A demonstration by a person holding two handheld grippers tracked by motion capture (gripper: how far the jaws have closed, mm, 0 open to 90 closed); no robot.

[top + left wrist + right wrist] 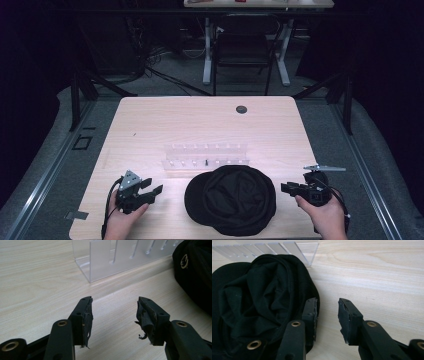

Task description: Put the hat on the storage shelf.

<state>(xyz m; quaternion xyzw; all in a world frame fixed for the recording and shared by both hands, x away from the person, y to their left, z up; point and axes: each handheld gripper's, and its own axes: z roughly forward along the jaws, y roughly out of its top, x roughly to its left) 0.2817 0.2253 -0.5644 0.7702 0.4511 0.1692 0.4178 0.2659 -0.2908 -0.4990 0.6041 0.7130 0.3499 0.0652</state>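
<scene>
A black cap (231,199) lies crumpled near the table's front edge, its brim to the left. Behind it stands a clear acrylic rack (206,156) with a row of pegs. My left gripper (156,188) rests open on the table left of the cap, nothing between its jaws; in the left gripper view it (113,312) faces the rack's end (105,262) with the cap (195,272) at the right edge. My right gripper (285,188) is open just right of the cap; in the right gripper view it (327,307) has one jaw against the cap's edge (262,300).
The light wooden table (150,125) has a round dark grommet (241,109) at the back. A small dark screw-like piece (206,161) sits on the rack. Black frame legs, a chair and another desk stand on the floor beyond.
</scene>
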